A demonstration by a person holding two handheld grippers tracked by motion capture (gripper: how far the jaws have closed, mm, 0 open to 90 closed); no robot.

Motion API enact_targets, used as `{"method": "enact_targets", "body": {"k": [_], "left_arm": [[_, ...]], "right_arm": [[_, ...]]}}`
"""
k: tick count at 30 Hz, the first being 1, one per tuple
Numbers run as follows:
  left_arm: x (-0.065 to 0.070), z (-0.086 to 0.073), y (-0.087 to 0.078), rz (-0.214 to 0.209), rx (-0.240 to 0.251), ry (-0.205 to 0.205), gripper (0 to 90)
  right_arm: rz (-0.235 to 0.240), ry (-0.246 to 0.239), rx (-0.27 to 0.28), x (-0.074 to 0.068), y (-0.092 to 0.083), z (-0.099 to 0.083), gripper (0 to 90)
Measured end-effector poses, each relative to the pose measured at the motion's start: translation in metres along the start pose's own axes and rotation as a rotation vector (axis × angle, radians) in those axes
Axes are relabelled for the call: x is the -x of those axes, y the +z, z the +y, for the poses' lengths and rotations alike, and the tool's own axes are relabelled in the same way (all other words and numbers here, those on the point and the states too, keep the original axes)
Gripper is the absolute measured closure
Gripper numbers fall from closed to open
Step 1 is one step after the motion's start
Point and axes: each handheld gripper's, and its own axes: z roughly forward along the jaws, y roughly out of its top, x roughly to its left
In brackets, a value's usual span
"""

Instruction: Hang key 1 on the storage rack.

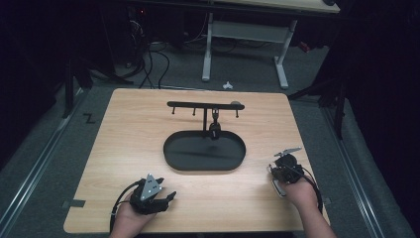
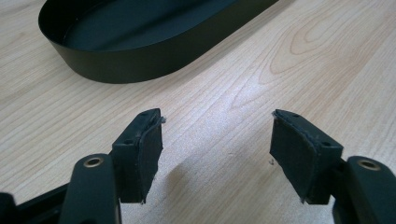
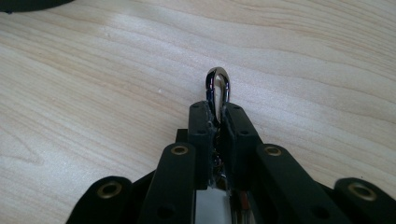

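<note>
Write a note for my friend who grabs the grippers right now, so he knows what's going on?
Left gripper: open, holding nothing, low over the table near the black tray.
Right gripper: shut on a shiny metal ring, near the table's right edge.
The hook stand rises from the tray; one item already hangs there.
Left to do: probably hang the ring on a free hook.

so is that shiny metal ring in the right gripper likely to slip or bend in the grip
Probably stiff: the metal ring keeps its curve with the right gripper shut on it. Its polished, rounded surface looks slippery, so it might twist between the pads. It looks thin and small, so likely light.
</note>
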Motion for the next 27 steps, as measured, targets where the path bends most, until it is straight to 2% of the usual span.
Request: {"method": "enact_targets", "body": {"k": [8, 19, 21, 24, 27], "left_arm": [[0.0, 0.0, 0.0, -0.004, -0.006, 0.002, 34.7], [0.0, 0.0, 0.0, -0.005, -0.007, 0.001, 34.7], [0.0, -0.001, 0.0, -0.005, -0.008, 0.001, 34.7], [0.0, -0.001, 0.001, -0.004, -0.007, 0.002, 34.7], [0.0, -0.001, 0.001, -0.006, -0.01, 0.002, 34.7]], "right_arm": [[0.004, 0.022, -0.002, 0.004, 0.0, 0.003, 85.6], [0.01, 0.077, 0.003, 0.013, 0.0, 0.005, 85.9], [0.012, 0.067, 0.003, 0.013, 0.0, 0.006, 82.5], [0.023, 0.069, 0.003, 0.012, 0.001, 0.007, 67.1], [0.009, 0.06, -0.026, 0.011, 0.006, 0.007, 59.1]]}}
